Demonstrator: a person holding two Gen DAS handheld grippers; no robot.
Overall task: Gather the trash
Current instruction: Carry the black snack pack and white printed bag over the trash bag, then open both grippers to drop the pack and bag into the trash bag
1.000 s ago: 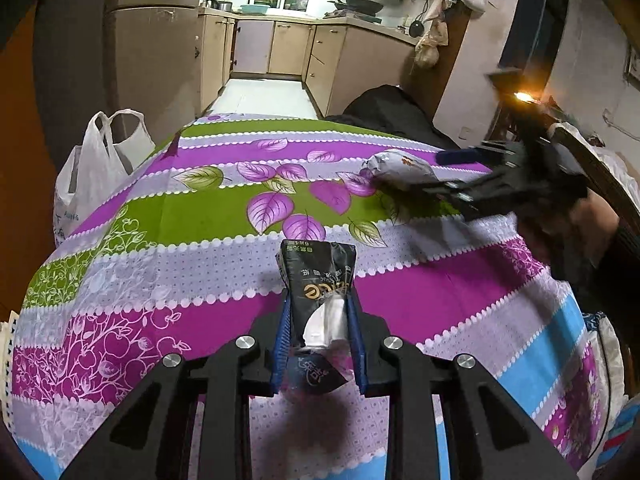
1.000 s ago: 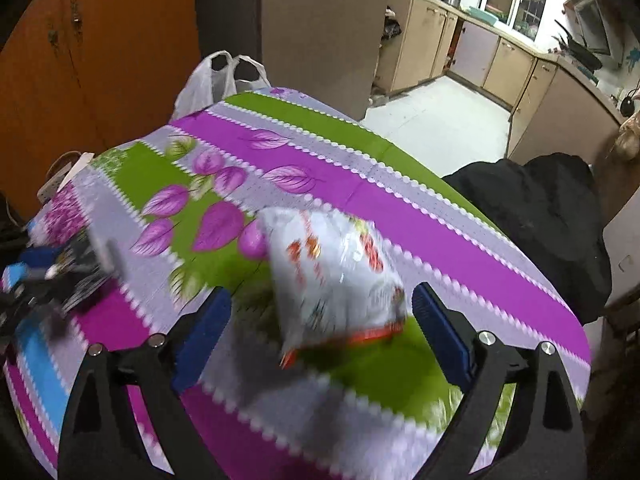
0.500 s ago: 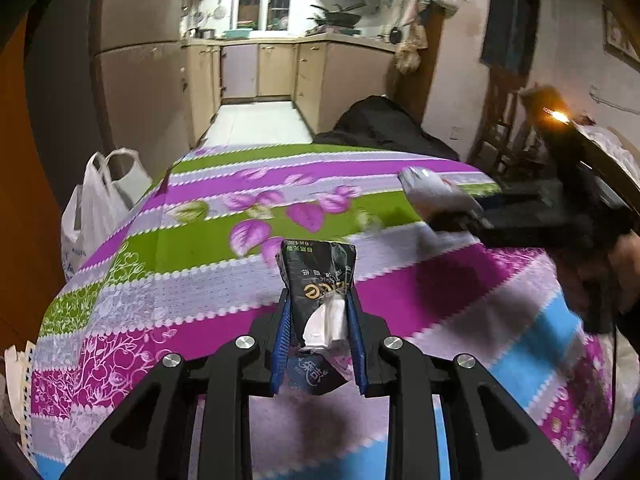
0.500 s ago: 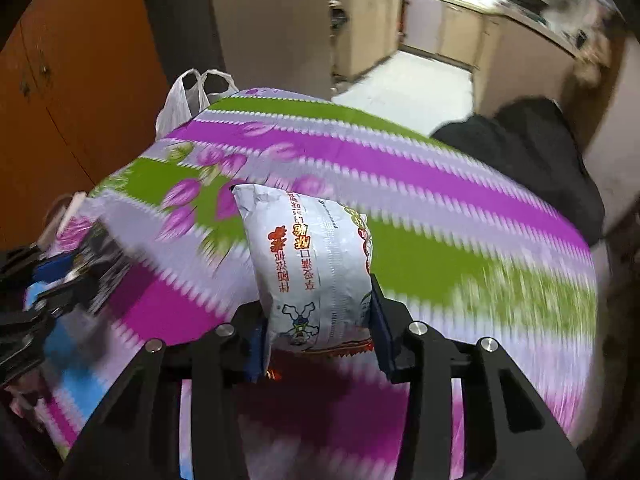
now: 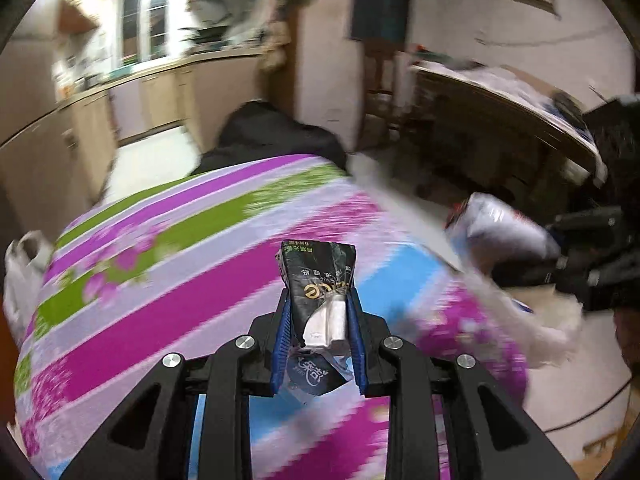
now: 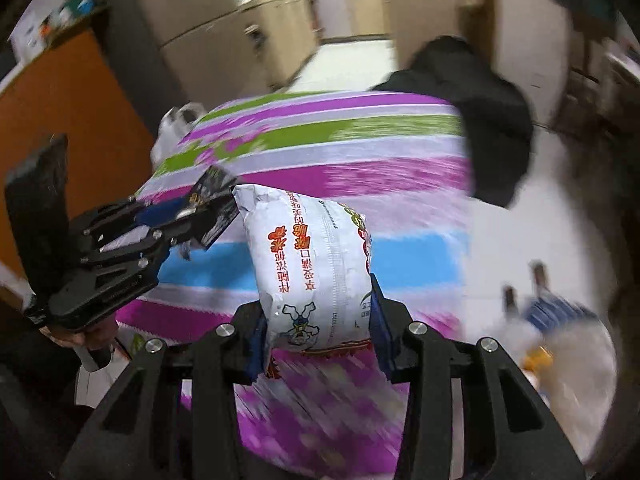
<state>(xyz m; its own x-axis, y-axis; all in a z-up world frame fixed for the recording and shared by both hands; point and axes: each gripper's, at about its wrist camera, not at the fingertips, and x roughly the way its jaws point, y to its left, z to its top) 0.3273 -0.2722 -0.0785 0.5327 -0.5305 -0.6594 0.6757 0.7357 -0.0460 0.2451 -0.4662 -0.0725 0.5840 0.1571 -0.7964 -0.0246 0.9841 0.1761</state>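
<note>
Only from right wrist: snack bag's red print; trash bag on floor.

The tablecloth on the tabletop runs in stripes of magenta, lilac, leaf green and sky blue, with white trim and a leafy print. Above it, a black tissue packet with gold and white lettering sits between blue pads. The snack bag is white with red-orange characters and a small cartoon figure. Beyond the cloth hangs a black coat; to its side, orange cabinet doors.
</note>
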